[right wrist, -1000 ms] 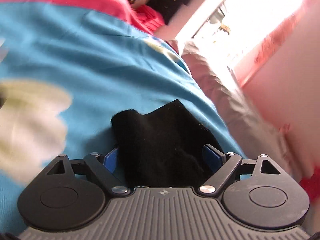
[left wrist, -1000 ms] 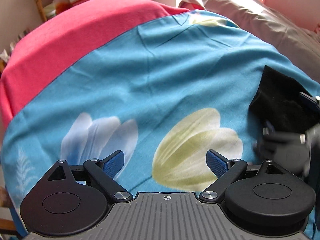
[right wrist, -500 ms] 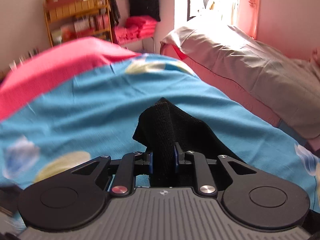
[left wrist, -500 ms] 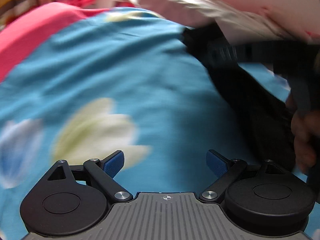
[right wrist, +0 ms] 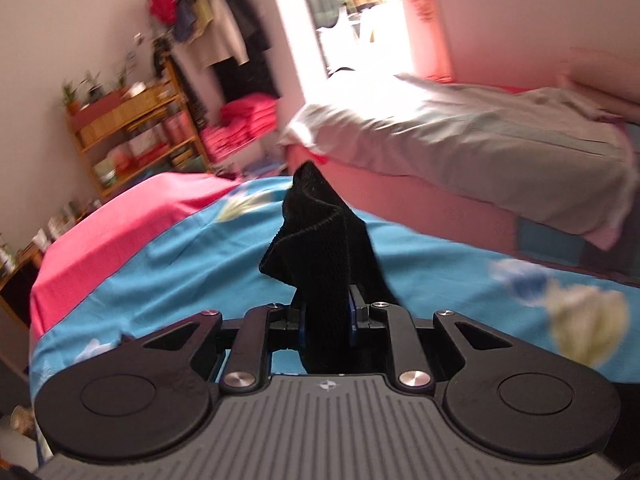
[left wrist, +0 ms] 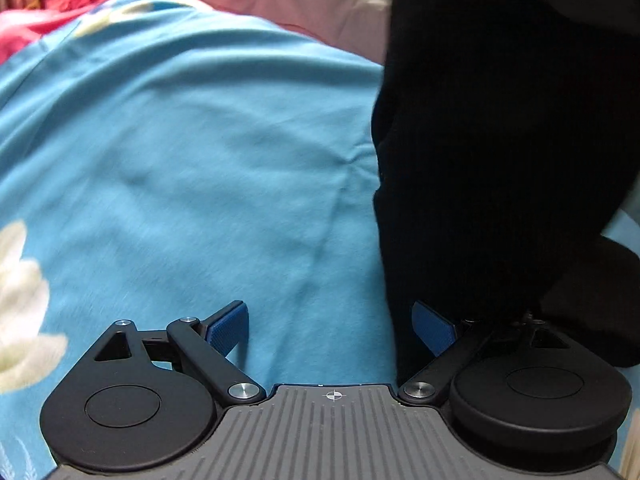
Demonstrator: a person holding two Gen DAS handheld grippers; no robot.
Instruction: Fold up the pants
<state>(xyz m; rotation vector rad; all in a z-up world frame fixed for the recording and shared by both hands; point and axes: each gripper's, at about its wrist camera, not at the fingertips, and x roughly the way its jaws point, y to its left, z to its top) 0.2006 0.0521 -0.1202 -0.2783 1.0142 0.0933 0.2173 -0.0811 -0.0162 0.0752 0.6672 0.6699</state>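
Bright window (right wrist: pixel 352 20), wooden shelf (right wrist: pixel 132 132), blue bedspread (left wrist: pixel 180 160)

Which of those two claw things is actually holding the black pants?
The right gripper: its fingers are shut on the pants. The left gripper is open, the cloth beside it.

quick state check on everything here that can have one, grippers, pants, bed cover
right gripper: shut on the black pants, raised above the bed
left gripper: open, holding nothing
black pants: bunched, hanging beside the left gripper
blue bed cover: spread out, lightly wrinkled
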